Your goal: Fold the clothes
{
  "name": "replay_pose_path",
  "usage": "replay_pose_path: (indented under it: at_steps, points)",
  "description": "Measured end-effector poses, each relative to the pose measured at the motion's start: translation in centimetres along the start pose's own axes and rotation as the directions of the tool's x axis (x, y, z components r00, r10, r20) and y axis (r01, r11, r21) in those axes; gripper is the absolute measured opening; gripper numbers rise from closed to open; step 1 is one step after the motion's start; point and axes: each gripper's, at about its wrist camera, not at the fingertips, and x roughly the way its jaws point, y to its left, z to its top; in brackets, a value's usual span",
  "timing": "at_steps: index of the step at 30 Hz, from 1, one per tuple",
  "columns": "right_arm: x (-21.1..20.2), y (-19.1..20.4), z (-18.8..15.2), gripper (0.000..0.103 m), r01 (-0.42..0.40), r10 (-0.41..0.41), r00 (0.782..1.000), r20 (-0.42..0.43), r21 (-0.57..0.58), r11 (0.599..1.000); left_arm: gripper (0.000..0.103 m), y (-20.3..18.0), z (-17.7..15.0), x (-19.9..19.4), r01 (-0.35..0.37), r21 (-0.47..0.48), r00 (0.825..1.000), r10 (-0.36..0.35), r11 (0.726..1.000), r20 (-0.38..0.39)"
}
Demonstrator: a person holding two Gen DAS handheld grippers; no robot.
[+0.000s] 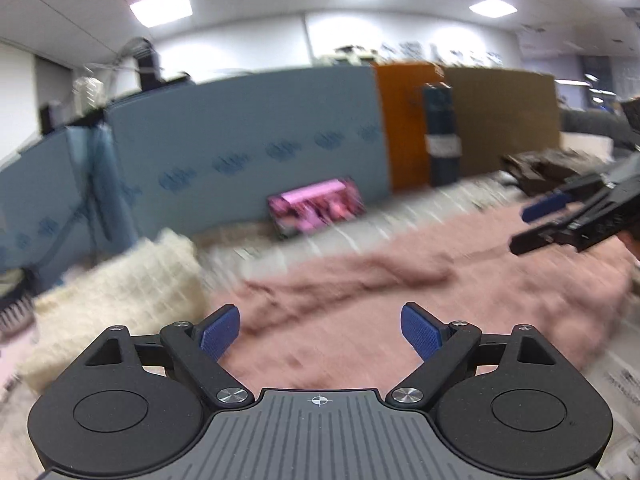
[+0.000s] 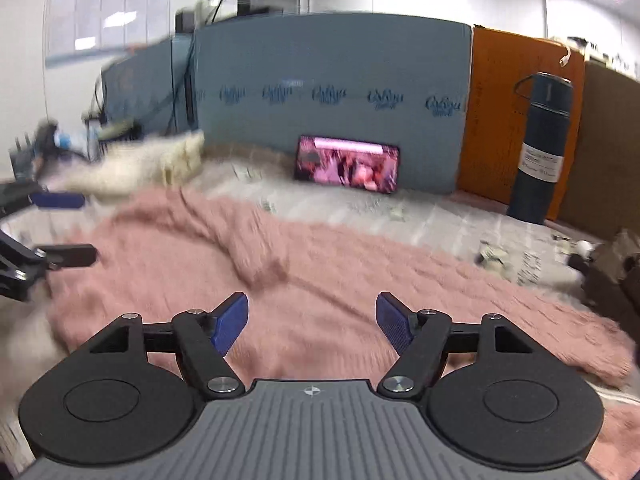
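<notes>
A pink knitted garment [image 1: 360, 300] lies spread on the table, rumpled near its middle; it also fills the right wrist view [image 2: 340, 272]. My left gripper [image 1: 320, 332] is open and empty just above its near part. My right gripper [image 2: 312, 320] is open and empty above the garment too. The right gripper shows at the right edge of the left wrist view [image 1: 560, 220], open. The left gripper shows at the left edge of the right wrist view [image 2: 60, 228], open. Both views are motion-blurred.
A cream knitted garment [image 1: 116, 300] lies at the left, also in the right wrist view [image 2: 148, 164]. A phone with a lit screen [image 2: 347, 164] leans on a blue partition [image 2: 332, 80]. A dark flask [image 2: 540, 148] stands by an orange panel. Dark clothing [image 2: 616, 276] lies at the right.
</notes>
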Motion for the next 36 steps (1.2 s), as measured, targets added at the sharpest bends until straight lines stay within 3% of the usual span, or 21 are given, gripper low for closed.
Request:
replay_pose_path:
  at_steps: [5,8,9,10,12,15,17,20,23,25,27,29,31,34,36]
  points:
    - [4.6,0.8,2.5,0.066,-0.089,0.091,0.995,-0.031,0.037,0.995,0.090,1.6,0.9,1.8,-0.079,-0.065,0.996,0.081,0.995,0.023]
    - [7.9,1.4,3.0,0.056,-0.112,0.116,0.989,-0.088,0.049,0.992,0.090,1.8,0.4,2.1,-0.072,-0.085,0.997,0.073,0.994,0.011]
    - [8.7,1.6,2.8,0.045,-0.115,0.120,0.987,-0.104,0.050,0.992,0.090,1.8,0.2,2.1,-0.068,-0.084,0.998,0.069,0.994,0.007]
    - [9.2,1.6,2.6,0.027,-0.121,0.126,0.985,-0.116,0.049,0.992,0.090,1.8,0.1,2.0,-0.062,-0.079,0.998,0.063,0.995,0.005]
    - [9.8,1.6,2.3,0.016,-0.131,0.137,0.982,-0.130,0.052,0.990,0.090,1.9,-0.3,1.6,-0.054,-0.072,0.998,0.055,0.996,0.011]
    - [8.4,1.4,2.7,0.013,-0.154,0.160,0.981,-0.106,0.066,0.986,0.090,2.0,-0.5,0.6,-0.020,-0.057,0.998,0.024,0.998,0.058]
    - [7.5,1.5,3.0,0.014,-0.170,0.174,0.980,-0.097,0.055,0.984,0.090,1.8,-0.5,-0.2,0.050,-0.035,0.993,-0.046,0.998,0.106]
    - [8.8,2.4,2.4,0.033,-0.147,0.143,0.974,-0.175,-0.006,0.989,0.090,0.5,-0.2,-0.9,0.144,0.036,0.979,-0.148,0.989,0.141]
    - [8.6,2.5,1.7,0.039,-0.137,0.132,0.976,-0.173,-0.015,0.991,0.090,-1.2,-0.6,-1.8,0.235,0.152,0.963,-0.251,0.960,0.097]
    - [7.0,2.0,1.8,0.070,-0.163,0.159,0.977,-0.140,-0.019,0.986,0.090,-2.2,-1.1,-2.5,0.295,0.224,0.949,-0.313,0.929,0.049]
    - [4.2,1.3,1.7,0.086,-0.175,0.170,0.983,-0.073,-0.062,0.983,0.090,-2.9,-1.7,-3.4,0.348,0.270,0.934,-0.357,0.898,-0.015]
    - [1.3,0.5,1.3,0.089,-0.157,0.156,0.988,-0.018,-0.125,0.980,0.091,-3.7,-2.4,-4.1,0.386,0.321,0.921,-0.378,0.865,-0.090]
    - [-1.3,-0.4,0.4,0.098,-0.121,0.123,0.992,0.003,-0.177,0.977,0.091,-4.6,-3.0,-4.5,0.395,0.381,0.919,-0.367,0.836,-0.147]
    - [-4.6,-1.8,-1.6,0.098,-0.098,0.093,0.995,-0.033,-0.251,0.963,0.091,-5.6,-3.7,-4.2,0.365,0.455,0.931,-0.305,0.812,-0.201]
    - [-6.4,-2.6,-3.1,0.098,-0.104,0.082,0.993,-0.089,-0.284,0.953,0.094,-6.0,-3.8,-3.8,0.342,0.473,0.940,-0.282,0.812,-0.194]
